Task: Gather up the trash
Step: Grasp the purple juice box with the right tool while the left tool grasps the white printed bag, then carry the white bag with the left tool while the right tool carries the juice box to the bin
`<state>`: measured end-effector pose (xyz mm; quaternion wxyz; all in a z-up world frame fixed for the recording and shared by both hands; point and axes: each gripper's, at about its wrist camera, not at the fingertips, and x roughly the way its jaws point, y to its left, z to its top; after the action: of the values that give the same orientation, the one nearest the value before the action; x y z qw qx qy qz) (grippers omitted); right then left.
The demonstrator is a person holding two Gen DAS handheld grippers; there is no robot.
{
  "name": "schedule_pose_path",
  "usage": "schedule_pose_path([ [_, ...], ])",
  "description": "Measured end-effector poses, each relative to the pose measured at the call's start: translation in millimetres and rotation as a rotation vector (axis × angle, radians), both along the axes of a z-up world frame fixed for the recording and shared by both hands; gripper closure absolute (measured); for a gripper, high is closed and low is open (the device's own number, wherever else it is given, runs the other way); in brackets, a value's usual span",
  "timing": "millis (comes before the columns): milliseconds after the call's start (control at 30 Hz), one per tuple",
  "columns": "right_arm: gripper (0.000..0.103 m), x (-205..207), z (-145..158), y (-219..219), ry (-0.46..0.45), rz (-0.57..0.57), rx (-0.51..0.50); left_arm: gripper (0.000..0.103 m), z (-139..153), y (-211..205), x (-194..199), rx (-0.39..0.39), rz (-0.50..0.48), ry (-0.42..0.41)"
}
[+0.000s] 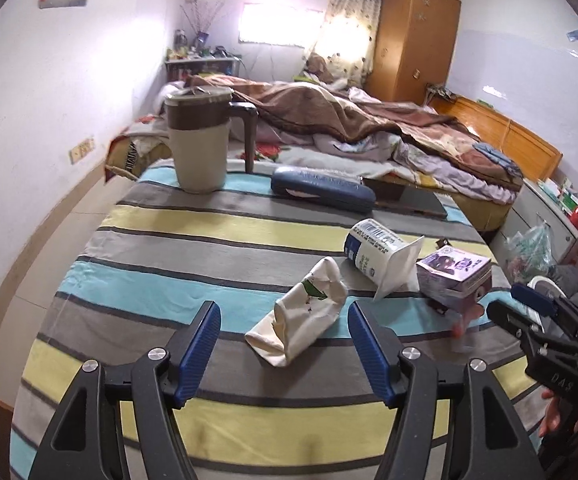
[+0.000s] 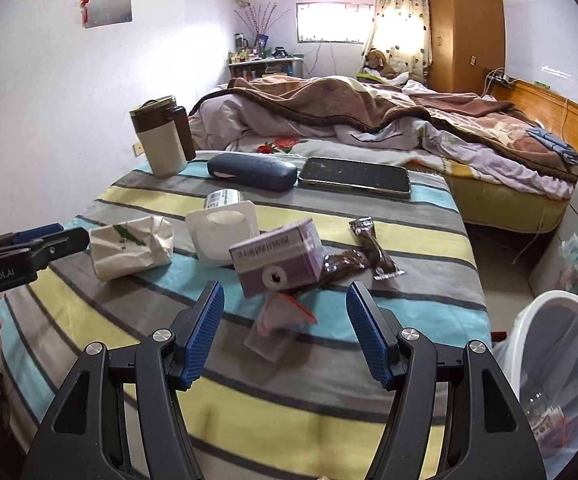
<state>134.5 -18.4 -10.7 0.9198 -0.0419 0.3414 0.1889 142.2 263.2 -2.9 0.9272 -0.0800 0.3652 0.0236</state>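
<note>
We hold the left gripper [image 1: 285, 350] and right gripper [image 2: 285, 330] open and empty, with 5 trash pieces, including the crumpled paper cup [image 1: 301, 314], uncollected near the table's right edge beside the bin [image 2: 561, 364].

White walls [image 2: 49, 80], bright window [image 2: 335, 22] with patterned curtain [image 2: 399, 20]. Wooden wardrobe [image 2: 465, 28] in the corner beside an unmade bed [image 2: 369, 120]. Pale tiled floor [image 1: 73, 216].
</note>
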Motion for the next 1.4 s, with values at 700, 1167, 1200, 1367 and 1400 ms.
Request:
schedule_pose_path([
  [700, 0.038, 29.5, -13.4, 26.8, 0.037, -0.005, -0.078, 0.037, -46.3, -2.7, 59.4, -0.049, -0.116, 0.157],
  [1167, 0.040, 32.1, -19.3, 27.2, 0.060, -0.012, -0.055, 0.053, -50.0, -8.1, 60.2, -0.051, -0.117, 0.156],
  [1200, 0.042, 32.0, -19.7, 26.7, 0.059, -0.013, -0.054, 0.054, -50.0, -8.0, 59.6, -0.050, -0.114, 0.154],
  [1367, 0.042, 30.7, -20.8, 25.5, 0.059, -0.014, -0.038, 0.057, -46.3, -5.4, 54.0, -0.055, -0.087, 0.135],
  [1400, 0.042, 30.2, -21.0, 26.1, 0.057, -0.013, -0.040, 0.058, -44.6, -6.2, 52.2, -0.044, -0.082, 0.128],
])
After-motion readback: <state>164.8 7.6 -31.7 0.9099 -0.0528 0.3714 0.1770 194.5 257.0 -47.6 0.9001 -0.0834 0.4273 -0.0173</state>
